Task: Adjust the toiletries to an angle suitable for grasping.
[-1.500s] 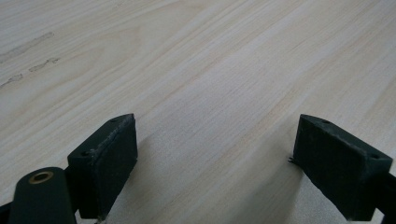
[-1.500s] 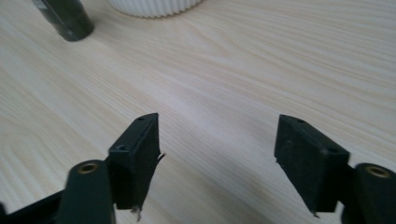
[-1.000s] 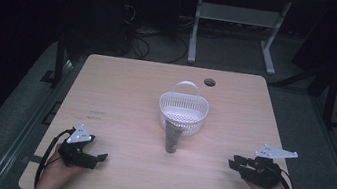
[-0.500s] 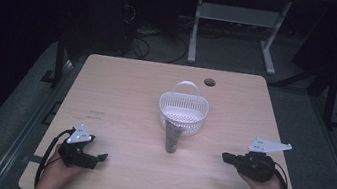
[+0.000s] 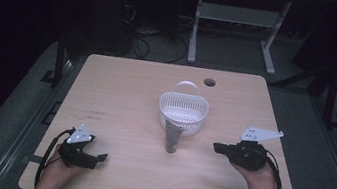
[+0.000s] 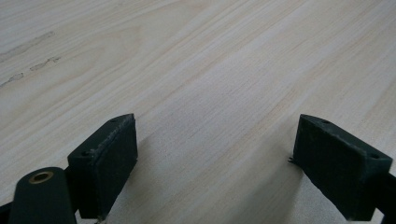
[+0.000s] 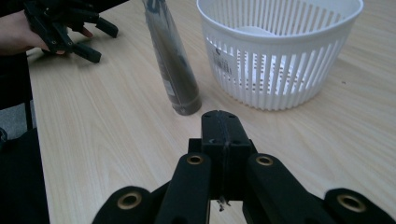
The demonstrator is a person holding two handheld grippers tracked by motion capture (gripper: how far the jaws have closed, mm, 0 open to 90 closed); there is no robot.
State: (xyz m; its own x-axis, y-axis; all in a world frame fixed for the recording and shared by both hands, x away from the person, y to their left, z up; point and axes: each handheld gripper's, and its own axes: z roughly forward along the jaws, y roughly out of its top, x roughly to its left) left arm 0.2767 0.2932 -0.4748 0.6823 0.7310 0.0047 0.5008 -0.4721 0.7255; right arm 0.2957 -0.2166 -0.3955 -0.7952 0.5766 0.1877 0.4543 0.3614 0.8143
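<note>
A: Two grippers sit on the table [image 5: 122, 82] seen from above: the left gripper [image 5: 100, 156] rests well to the left of the basket [image 5: 183, 108], the right gripper [image 5: 218, 146] just right of the dark tube [image 5: 172, 137] that stands touching the basket's near wall.

B: And from the left gripper view?

A: Its jaws stand wide apart over bare wood, nothing between them.

B: The right gripper view?

A: Its jaws are pressed together, empty, pointing at the tube's foot [image 7: 186, 105].

B: The risk?

A: Closed jaws nudging that tall, narrow tube would likely topple it; they'd need to open first.
</note>
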